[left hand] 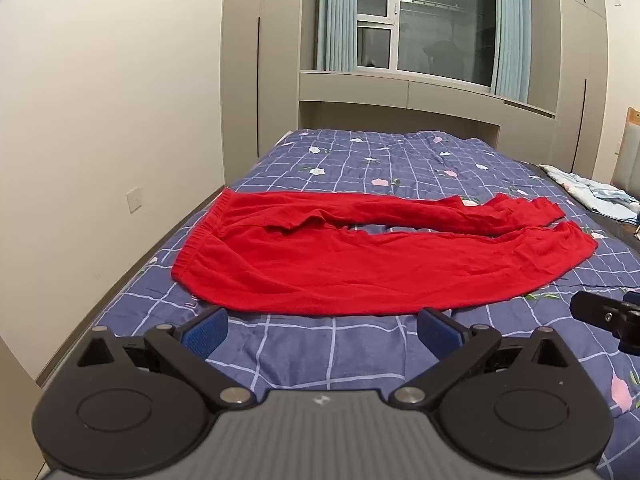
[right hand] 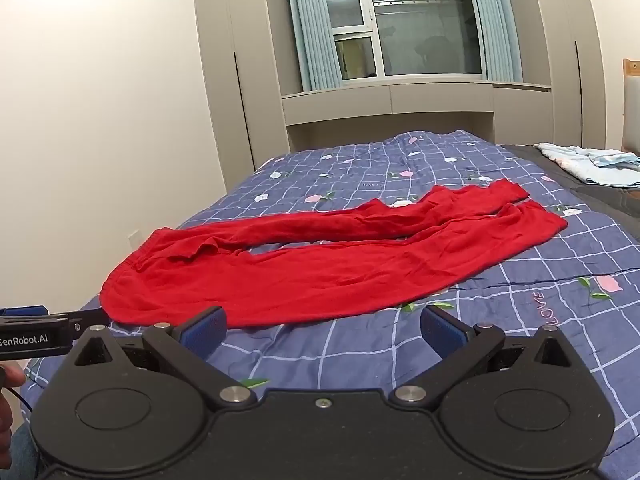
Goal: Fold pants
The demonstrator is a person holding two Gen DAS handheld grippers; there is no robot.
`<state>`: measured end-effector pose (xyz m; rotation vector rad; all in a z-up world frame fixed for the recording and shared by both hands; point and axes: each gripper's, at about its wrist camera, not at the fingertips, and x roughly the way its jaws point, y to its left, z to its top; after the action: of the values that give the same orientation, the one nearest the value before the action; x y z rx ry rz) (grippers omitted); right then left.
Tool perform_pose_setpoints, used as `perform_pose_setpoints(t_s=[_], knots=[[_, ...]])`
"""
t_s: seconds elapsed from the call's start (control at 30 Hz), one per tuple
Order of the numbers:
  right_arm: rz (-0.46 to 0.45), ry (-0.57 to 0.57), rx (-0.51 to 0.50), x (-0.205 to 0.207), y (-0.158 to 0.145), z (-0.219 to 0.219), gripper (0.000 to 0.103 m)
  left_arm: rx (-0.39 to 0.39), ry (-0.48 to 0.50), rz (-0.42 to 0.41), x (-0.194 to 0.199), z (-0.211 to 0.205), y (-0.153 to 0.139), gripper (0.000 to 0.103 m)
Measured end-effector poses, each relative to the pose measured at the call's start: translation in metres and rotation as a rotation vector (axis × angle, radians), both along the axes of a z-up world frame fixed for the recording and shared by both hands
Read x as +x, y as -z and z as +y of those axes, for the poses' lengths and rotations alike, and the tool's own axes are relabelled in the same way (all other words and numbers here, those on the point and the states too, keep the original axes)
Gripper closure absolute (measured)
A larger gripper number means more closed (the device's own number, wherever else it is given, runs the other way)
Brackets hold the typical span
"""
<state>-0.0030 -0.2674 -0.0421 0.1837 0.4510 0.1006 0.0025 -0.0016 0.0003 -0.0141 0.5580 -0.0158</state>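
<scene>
**Left wrist view.**
- Left gripper (left hand: pixel 322 330): tongs spread wide, nothing between the blue pads (left hand: pixel 206 332); it hangs over bare quilt just short of the garment's near edge.
- Red pants (left hand: pixel 360 256): laid flat across the bed (left hand: pixel 360 360), not yet folded. Waistband (left hand: pixel 200 240) at the left, the two legs running right; near leg broad and smooth, far leg narrower and rumpled, with a strip of quilt showing between them. Cuffs (left hand: pixel 568 224) at far right, close together.
- Right gripper (left hand: pixel 600 314): only a dark tip enters at the right edge; its jaws cannot be read here.
- Pale blue cloth (left hand: pixel 592 192): heaped at the far right of the bed, well apart from the pants.

**Right wrist view.**
- Right gripper (right hand: pixel 324 330): tongs spread wide, empty, over quilt just near of the near leg.
- Left gripper (right hand: pixel 52 318): seen side-on at the left edge, its tip just beside the waistband end of the pants (right hand: pixel 320 276).
- Person's hand (right hand: pixel 8 396): a sliver at the lower left edge.

**Handling, judged.** Light, limp knit; it will sag and drag on the quilt, not slip. Best holds: waistband corner for the left, near-leg hem for the right.

**Unique to each view.** The left alone gives the waistband's gathered edge plainly; the right alone gives the left gripper's flank and the hand.
</scene>
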Motion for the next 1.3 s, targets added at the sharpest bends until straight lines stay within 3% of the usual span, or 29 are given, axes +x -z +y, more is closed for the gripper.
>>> perform_pose_setpoints(t_s=[1.3], knots=[[0.000,-0.002,0.010,0.0006,-0.0039,-0.0043,0.000,0.002,0.003,-0.005,-0.0056,-0.0002,-0.0039,0.000]])
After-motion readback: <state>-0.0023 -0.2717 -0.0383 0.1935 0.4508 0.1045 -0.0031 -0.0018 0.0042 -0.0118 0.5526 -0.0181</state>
